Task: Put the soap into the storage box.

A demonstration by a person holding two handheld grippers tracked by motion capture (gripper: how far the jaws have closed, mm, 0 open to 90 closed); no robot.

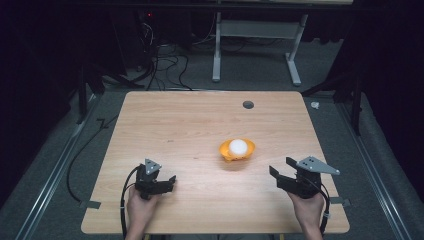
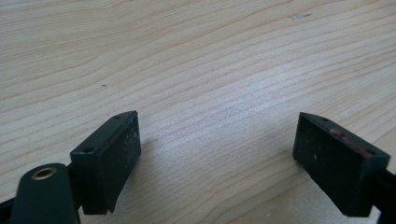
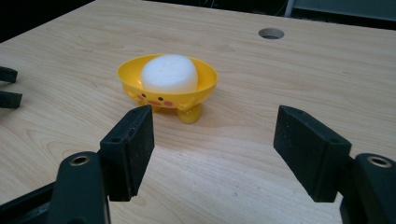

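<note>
A small yellow bowl (image 1: 237, 151) with a duck face and little feet stands near the middle of the wooden table (image 1: 190, 125). A white rounded lump (image 1: 238, 146) sits inside it. In the right gripper view the bowl (image 3: 196, 95) and the white lump (image 3: 169, 73) lie just beyond the jaws. My right gripper (image 1: 283, 168) is at the front right, open, holding nothing, aimed toward the bowl. My left gripper (image 1: 170, 181) rests at the front left, open and holding nothing. In the left gripper view its jaws hover over bare wood (image 2: 210, 70).
A round cable hole (image 1: 248, 104) sits in the table's far right part. Beyond the table a white desk frame (image 1: 255, 45) and cables (image 1: 165, 65) stand on the grey floor. The left gripper's jaw tips (image 3: 8, 93) show at the left edge of the right gripper view.
</note>
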